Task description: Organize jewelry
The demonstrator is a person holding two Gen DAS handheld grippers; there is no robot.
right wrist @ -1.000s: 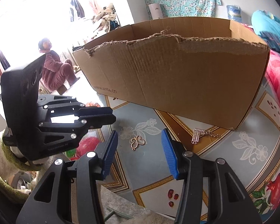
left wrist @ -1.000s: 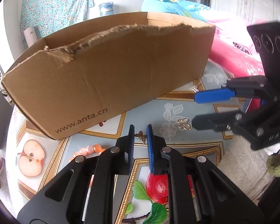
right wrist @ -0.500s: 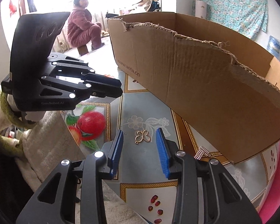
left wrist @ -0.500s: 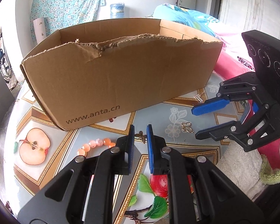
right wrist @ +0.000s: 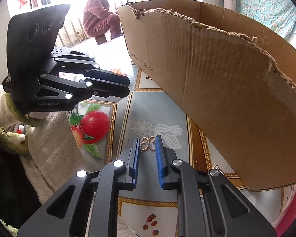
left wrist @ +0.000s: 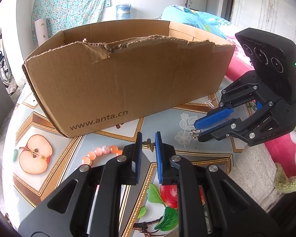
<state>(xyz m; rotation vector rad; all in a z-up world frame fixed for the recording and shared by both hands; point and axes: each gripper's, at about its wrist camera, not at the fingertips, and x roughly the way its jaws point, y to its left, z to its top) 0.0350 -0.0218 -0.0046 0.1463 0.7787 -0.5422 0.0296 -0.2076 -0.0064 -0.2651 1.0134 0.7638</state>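
A gold butterfly-shaped piece (right wrist: 147,143) lies on the printed tablecloth, and my right gripper (right wrist: 147,146) is closing on it, its blue pads touching both sides. The left wrist view shows that piece (left wrist: 195,132) pinched at the right gripper's (left wrist: 196,128) tips. My left gripper (left wrist: 148,138) hovers nearby with a narrow gap and nothing between its pads. Past its tips sits a small dark butterfly charm (left wrist: 149,143). An orange bead bracelet (left wrist: 100,154) lies to its left. A silver comb-like pendant (right wrist: 217,168) rests by the cardboard box (right wrist: 227,98).
The torn-edged box (left wrist: 128,83) stands open-topped across the back of the table. Several small red beads (right wrist: 151,223) lie near the front edge. A person (right wrist: 100,17) sits in the bright background. Pink bedding (left wrist: 237,69) lies to the right.
My right gripper rolled, came down over the gold butterfly piece, and its jaws narrowed from wide to pinching it. The left gripper stayed put with the same narrow gap.
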